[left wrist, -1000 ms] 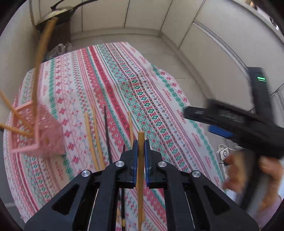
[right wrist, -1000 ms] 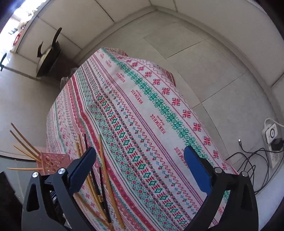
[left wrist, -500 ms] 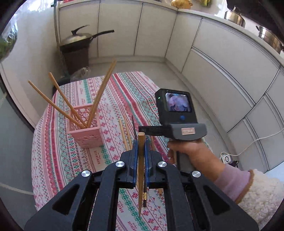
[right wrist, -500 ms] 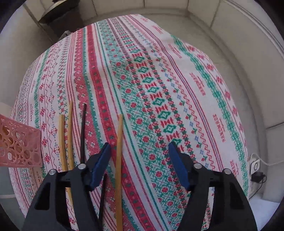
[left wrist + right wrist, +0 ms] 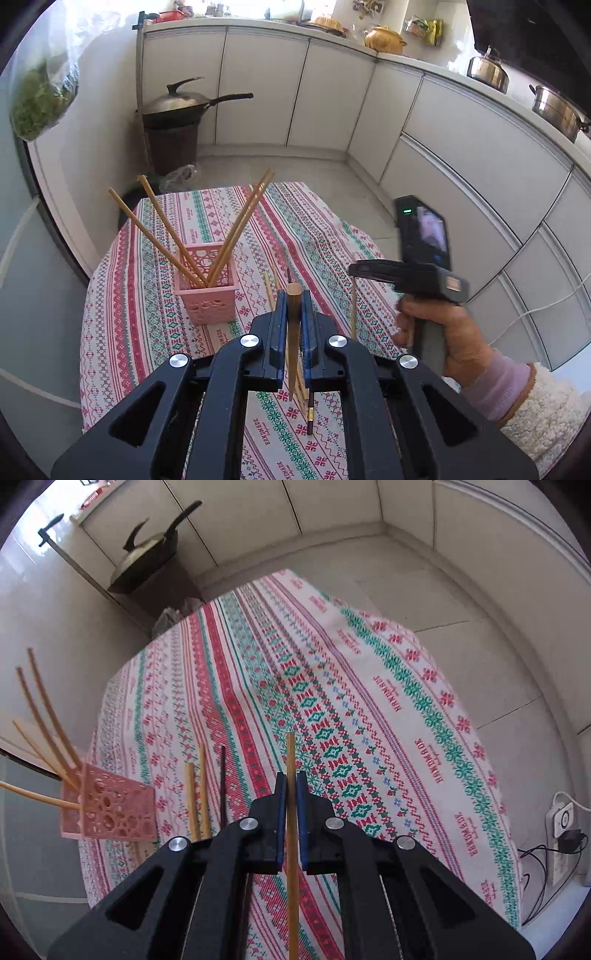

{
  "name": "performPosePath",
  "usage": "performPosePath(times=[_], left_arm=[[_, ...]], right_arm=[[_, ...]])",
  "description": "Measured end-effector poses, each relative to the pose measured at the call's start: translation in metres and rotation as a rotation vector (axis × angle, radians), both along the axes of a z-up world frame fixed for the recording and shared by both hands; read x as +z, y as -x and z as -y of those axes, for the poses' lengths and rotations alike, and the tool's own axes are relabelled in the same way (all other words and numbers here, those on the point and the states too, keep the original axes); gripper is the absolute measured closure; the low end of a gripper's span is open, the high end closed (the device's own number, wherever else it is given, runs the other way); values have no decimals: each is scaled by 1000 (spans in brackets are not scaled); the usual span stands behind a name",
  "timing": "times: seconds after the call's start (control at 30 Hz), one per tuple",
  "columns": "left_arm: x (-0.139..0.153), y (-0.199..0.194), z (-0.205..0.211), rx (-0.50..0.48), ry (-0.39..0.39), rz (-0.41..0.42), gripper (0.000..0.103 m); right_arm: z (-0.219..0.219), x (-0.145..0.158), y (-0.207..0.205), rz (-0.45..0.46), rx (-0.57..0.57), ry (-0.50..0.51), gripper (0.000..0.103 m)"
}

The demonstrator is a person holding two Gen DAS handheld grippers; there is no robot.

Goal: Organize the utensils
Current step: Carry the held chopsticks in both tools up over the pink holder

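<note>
A pink lattice holder (image 5: pixel 207 291) stands on the patterned tablecloth (image 5: pixel 325 236) with several wooden chopsticks leaning out of it. My left gripper (image 5: pixel 294 295) is raised above the table, nearer than the holder, shut on a wooden chopstick (image 5: pixel 293 350) that hangs upright. To its right a hand carries my right gripper (image 5: pixel 356 271). In the right wrist view the right gripper (image 5: pixel 290 781) has its jaws closing, pads pressed on a thin wooden chopstick (image 5: pixel 290 753). Two pale chopsticks (image 5: pixel 192 797) and a dark one (image 5: pixel 222 779) lie between it and the holder (image 5: pixel 110 808).
A lidded wok (image 5: pixel 184 105) sits on a dark bin beyond the table's far edge. White cabinets line the back and right. A bag of greens (image 5: pixel 40 99) hangs at upper left. A power strip (image 5: pixel 561 823) with cables lies on the floor to the right.
The right gripper went from wide open to closed on a chopstick picked out of the loose row. The left gripper rose and drew back with its chopstick, bringing the whole holder into view.
</note>
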State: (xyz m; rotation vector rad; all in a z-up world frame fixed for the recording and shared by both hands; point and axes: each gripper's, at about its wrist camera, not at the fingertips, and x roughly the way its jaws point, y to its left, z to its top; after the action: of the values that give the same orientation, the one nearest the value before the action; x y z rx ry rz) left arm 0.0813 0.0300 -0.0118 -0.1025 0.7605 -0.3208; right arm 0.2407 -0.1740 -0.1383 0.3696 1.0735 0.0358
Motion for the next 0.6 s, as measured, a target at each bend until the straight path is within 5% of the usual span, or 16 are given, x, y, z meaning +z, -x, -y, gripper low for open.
performPosePath(times=[0.23,0.6], left_arm=[[8,5,-12,32,16,19,97],[25,12,-27,89,24,62,97]], right_arm=[[11,65,52,142,31,-14,97],[8,124,99,283,85,-53,97]])
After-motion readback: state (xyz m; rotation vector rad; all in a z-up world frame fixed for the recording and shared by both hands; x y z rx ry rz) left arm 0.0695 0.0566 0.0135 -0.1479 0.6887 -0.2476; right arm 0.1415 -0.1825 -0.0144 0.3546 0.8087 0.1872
